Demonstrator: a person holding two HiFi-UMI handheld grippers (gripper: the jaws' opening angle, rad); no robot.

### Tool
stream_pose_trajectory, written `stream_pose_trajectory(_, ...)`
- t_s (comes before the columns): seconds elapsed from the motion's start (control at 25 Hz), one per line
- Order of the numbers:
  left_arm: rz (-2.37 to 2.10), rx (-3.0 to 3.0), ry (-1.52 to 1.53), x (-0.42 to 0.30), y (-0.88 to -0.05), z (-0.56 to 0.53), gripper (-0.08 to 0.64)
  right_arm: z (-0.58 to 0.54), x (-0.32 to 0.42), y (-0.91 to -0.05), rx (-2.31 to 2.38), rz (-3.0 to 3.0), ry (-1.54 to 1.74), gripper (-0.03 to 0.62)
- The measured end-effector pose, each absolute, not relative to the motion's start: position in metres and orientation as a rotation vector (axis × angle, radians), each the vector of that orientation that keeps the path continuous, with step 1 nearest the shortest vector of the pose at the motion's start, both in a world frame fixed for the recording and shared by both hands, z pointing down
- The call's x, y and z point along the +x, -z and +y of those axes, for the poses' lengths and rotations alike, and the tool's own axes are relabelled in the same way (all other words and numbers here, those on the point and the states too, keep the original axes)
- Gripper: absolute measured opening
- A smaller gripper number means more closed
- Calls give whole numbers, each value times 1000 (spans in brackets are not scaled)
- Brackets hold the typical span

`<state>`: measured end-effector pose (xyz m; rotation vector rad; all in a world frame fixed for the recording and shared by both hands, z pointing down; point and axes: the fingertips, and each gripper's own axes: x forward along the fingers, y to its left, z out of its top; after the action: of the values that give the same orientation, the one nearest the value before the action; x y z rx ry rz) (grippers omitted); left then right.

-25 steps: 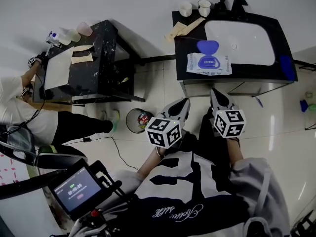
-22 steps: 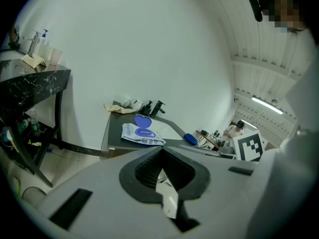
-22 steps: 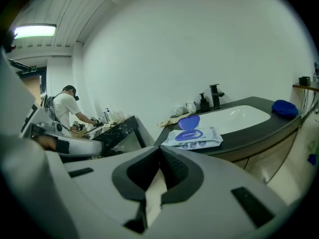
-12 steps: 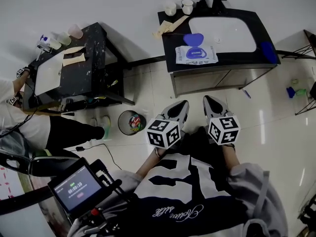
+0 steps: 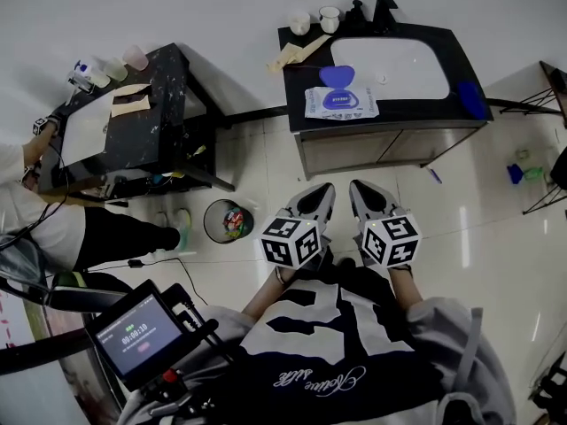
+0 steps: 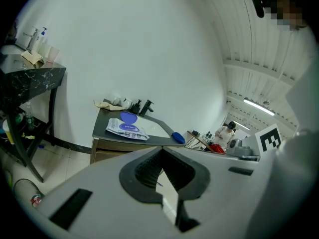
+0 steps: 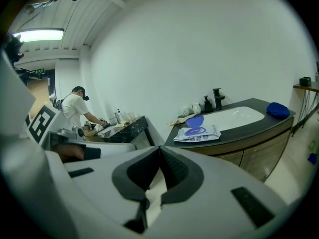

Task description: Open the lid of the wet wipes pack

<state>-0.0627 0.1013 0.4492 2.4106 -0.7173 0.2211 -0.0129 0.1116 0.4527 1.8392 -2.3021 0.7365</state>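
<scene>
The wet wipes pack (image 5: pixel 341 103) lies flat on the black vanity counter (image 5: pixel 301 122), left of the sink. Its blue lid (image 5: pixel 337 76) stands flipped open toward the wall. The pack (image 6: pixel 127 129) shows small and far off in the left gripper view, and the pack (image 7: pixel 197 133) looks just as distant in the right gripper view. My left gripper (image 5: pixel 325 190) and right gripper (image 5: pixel 356 189) hang side by side over the floor, well short of the counter. Both are shut and hold nothing, with the jaws meeting at their tips (image 6: pixel 160 151) (image 7: pixel 159 149).
A white sink basin (image 5: pixel 390 67), a black faucet (image 5: pixel 383 11), two cups (image 5: pixel 299 20) and a blue object (image 5: pixel 469 98) share the counter. At left a person (image 5: pixel 35 202) works at a second black table (image 5: pixel 168 96). A waste bin (image 5: pixel 226 221) stands on the floor between.
Both grippers have drawn back from the counter together, so the vanity now sits farther up and smaller in the head view. The pack has not moved and its lid stays open.
</scene>
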Motion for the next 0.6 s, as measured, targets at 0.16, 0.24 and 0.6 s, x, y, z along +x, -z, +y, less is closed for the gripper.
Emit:
stream_pose_trajectory(0.16, -718, 2431, -231, -48, -445, 116, -2, 120, 0, -445, 1842, -2319, -727, 0)
stream_pose_trajectory(0.24, -716, 2426, -232, -47, -445, 116, -2, 115, 3, -444, 1836, -2325, -730, -1)
stream_pose_trajectory(0.6, -744, 2420, -242, -47, -444, 109, -2, 107, -3, -446, 1782, -2346, -744, -2)
